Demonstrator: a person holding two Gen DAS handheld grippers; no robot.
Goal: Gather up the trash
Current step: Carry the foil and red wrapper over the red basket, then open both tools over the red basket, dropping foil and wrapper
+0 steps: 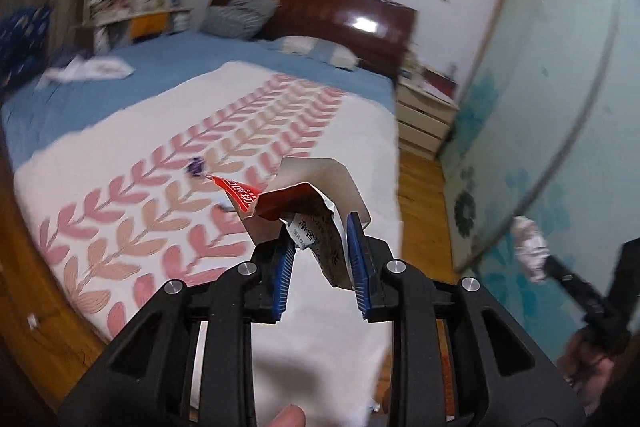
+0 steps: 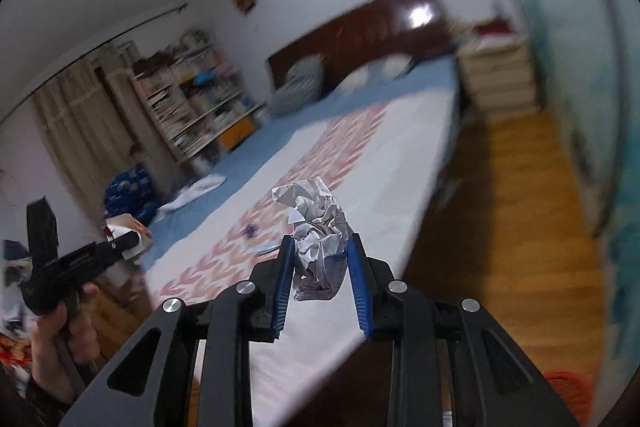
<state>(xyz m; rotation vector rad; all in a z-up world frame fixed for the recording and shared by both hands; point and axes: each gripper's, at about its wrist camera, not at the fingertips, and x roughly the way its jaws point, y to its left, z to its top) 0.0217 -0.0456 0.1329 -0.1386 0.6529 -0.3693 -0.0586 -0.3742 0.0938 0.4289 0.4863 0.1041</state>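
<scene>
Nearest in the left wrist view, the left gripper has its jaws narrowed on a torn red wrapper, which stands up from the pads with its red tip trailing toward 10 o'clock. In the right wrist view, the right gripper is clamped on a crumpled foil ball, bulging out toward 12 o'clock. Both pieces hang clear above the bed cover.

Further out, a small purple scrap lies on the cover at about 11 o'clock from the left gripper, with a pale bit just beyond it too blurred to name. The left hand looks nearer to it, yet both hands are full.

An orange basket shows on the floor at 4 o'clock in the right wrist view, on the right hand's side; likely the drop point, though that is a guess.
</scene>
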